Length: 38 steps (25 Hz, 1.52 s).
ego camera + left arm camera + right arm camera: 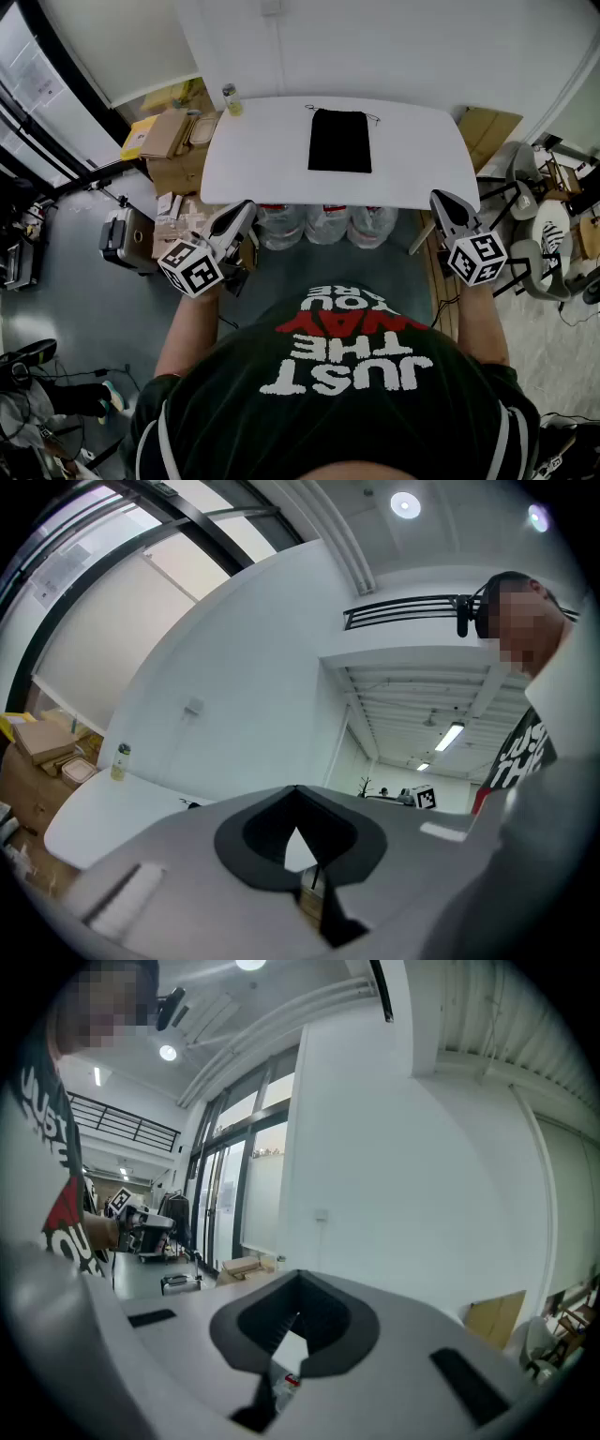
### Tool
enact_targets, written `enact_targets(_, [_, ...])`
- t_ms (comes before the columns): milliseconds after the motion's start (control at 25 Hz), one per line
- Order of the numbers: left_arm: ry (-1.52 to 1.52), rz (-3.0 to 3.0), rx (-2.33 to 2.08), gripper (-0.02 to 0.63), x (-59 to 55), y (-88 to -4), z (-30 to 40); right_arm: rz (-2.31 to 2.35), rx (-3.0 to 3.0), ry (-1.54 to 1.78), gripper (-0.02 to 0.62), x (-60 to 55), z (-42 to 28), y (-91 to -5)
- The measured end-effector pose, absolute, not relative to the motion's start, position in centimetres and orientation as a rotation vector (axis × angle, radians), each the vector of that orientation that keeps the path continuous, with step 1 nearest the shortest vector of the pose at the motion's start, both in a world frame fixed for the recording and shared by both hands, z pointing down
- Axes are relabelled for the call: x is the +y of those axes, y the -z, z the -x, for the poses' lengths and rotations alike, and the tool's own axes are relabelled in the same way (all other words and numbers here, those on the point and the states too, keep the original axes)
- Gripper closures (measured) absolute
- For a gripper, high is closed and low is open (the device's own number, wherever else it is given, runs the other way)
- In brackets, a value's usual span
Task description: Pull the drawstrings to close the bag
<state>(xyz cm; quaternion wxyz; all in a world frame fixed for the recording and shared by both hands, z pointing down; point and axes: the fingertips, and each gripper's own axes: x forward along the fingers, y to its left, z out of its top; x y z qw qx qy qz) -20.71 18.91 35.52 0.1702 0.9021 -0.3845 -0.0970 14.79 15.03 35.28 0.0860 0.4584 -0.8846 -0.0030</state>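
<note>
A black drawstring bag (pixel 339 141) lies flat on the white table (pixel 253 159), toward its far middle. Its thin strings (pixel 369 116) trail along the bag's far end. My left gripper (pixel 244 211) is held short of the table's near edge on the left, jaws shut and empty. My right gripper (pixel 442 200) hovers at the near right corner, also shut with nothing in it. Both are well apart from the bag. In the left gripper view the shut gripper (pixel 298 797) points over the table (pixel 103 808); in the right gripper view the gripper (pixel 300 1283) is shut as well.
A small bottle (pixel 231 98) stands on the table's far left corner. Cardboard boxes (pixel 169 141) pile up left of the table, large water bottles (pixel 323 223) sit beneath its near edge, and chairs (pixel 525 253) stand at the right.
</note>
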Motion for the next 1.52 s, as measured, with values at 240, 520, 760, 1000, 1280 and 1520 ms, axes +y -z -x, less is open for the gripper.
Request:
enact_targets(240, [0.272,-2.563,-1.101,0.606,18.8,-35.1,20.1,-1.374,-2.646,0.028,0.594,15.0,-15.3,-34.8])
enact_targets(520, [0.261,-2.569,-1.086,0.606,18.3,-34.9,18.5,-1.383,-2.65,0.051,0.594,15.0,-16.7,-34.2])
enact_targets(760, [0.246,-2.576,-1.088,0.606,18.2,-34.4,15.8,-1.392,-2.627,0.152,0.593,15.4,-18.6,-33.4])
enact_targets(1000, [0.242,-2.574,-1.093,0.606,18.1,-34.3,10.6,-1.375,-2.621,0.204,0.592,16.1,-22.8,-33.5])
enact_targets(1280, [0.208,-2.537,-1.145,0.606,17.9,-34.8,5.4,-1.348,-2.62,0.258,0.592,15.6,-27.3,-34.2])
enact_targets(1520, [0.188,-2.517,-1.184,0.606,17.3,-34.9,4.5,-1.307,-2.646,0.239,0.592,14.2,-28.0,-35.3])
